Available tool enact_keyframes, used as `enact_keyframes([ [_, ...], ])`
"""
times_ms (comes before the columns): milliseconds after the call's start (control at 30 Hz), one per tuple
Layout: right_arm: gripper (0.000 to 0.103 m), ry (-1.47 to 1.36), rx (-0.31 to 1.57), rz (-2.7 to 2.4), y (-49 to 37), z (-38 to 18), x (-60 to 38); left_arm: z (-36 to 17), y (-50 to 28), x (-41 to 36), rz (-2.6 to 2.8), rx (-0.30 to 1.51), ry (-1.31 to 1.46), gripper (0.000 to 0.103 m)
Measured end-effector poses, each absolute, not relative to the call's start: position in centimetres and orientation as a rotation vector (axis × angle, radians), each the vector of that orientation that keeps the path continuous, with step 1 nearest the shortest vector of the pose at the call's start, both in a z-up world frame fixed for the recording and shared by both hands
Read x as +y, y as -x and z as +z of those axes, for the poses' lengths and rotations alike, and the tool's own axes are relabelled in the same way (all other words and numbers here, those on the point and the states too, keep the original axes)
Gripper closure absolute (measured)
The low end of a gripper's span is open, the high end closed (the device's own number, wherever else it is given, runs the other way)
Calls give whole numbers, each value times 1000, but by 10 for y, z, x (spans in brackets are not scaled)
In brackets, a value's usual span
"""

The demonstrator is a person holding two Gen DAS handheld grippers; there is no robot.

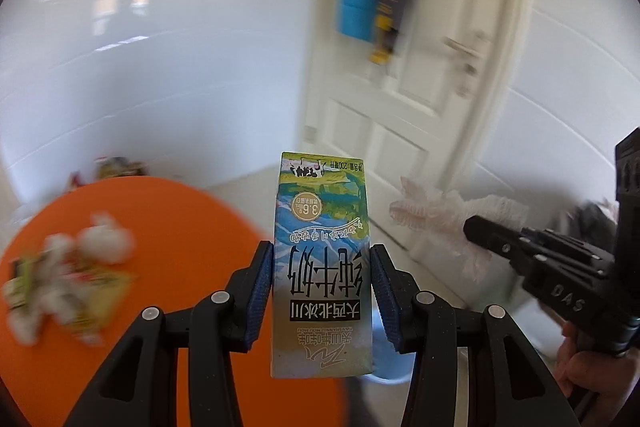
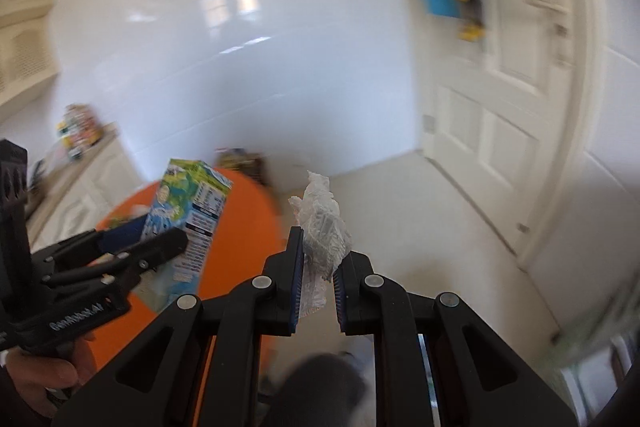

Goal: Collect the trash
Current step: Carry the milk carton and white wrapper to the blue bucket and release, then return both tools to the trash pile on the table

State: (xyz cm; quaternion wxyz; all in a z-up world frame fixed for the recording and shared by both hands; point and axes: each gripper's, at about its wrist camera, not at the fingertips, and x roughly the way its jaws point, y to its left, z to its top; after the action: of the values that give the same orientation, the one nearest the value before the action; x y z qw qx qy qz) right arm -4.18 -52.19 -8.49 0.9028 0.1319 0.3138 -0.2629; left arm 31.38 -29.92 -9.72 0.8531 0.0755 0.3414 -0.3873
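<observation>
My left gripper is shut on a small milk carton with green, blue and white print, held upright between the blue pads; the carton also shows at the left of the right wrist view. My right gripper is shut on a crumpled clear plastic wrapper, which sticks up above the fingertips. That wrapper and the right gripper appear at the right of the left wrist view. Both grippers hang in the air beside the round orange table.
Blurred white tissue balls and wrappers lie on the orange table. A white door with clothes hanging on it stands ahead, with a pale floor before it. A hand holds the right gripper's grip.
</observation>
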Motion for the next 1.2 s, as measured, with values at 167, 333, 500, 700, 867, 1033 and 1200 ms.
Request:
enact_keyframes([
  [167, 90, -355, 724, -696, 98, -123, -591, -140, -293, -380, -966, 852, -233, 59],
  [333, 90, -491, 824, -752, 120, -184, -651, -202, -291, -445, -1033, 1049, -308, 59],
  [500, 87, -651, 911, -783, 135, -253, -700, -258, -292, -493, -1043, 1200, -388, 57],
  [700, 79, -799, 933, -825, 153, -296, -735, -297, -302, -523, -1031, 1310, -464, 33],
  [867, 13, -842, 866, -870, 168, -291, -741, -294, -311, -539, -1009, 1280, -490, 14],
  [1033, 0, -831, 823, -889, 167, -271, -734, -267, -325, -544, -935, 1196, -471, 14],
  [1200, 0, -804, 729, -825, 155, -231, -710, -214, -299, -500, -892, 1058, -426, 14],
])
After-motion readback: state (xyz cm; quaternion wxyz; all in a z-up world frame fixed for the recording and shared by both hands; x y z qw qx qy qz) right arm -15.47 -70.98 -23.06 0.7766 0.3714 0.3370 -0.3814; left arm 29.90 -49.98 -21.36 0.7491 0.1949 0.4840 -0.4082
